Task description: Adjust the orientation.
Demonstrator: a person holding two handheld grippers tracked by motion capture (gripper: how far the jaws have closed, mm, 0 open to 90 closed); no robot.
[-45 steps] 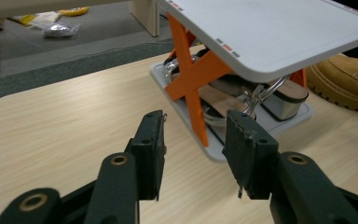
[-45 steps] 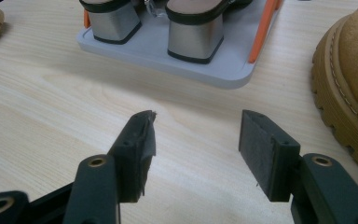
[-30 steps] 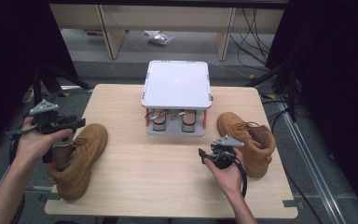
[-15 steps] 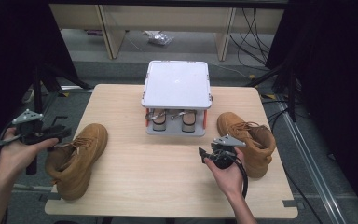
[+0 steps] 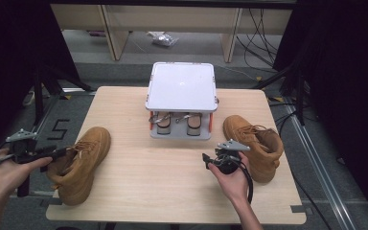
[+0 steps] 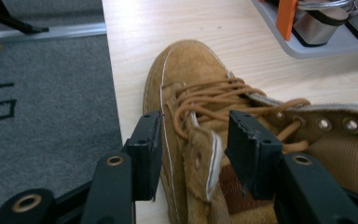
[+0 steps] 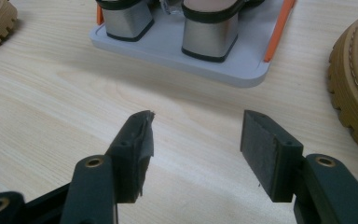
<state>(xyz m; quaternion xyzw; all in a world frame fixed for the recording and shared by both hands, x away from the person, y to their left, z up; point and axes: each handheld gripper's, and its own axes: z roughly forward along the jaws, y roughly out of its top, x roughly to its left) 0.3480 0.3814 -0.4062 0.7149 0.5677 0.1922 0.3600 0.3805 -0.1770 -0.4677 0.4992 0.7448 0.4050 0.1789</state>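
A grey two-level rack stands on the wooden desk at the middle of its far edge, with orange posts at its sides, and a pair of block-heeled shoes sits on its lower level with the heels toward the near edge. A second tan boot lies near the right edge of the desk, its toe toward the far edge. Beyond the left edge, the grey carpet floor carries a black mark like a number five.

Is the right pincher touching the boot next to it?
Apart. The right gripper view shows the right gripper open over bare table, the boot off to one side.
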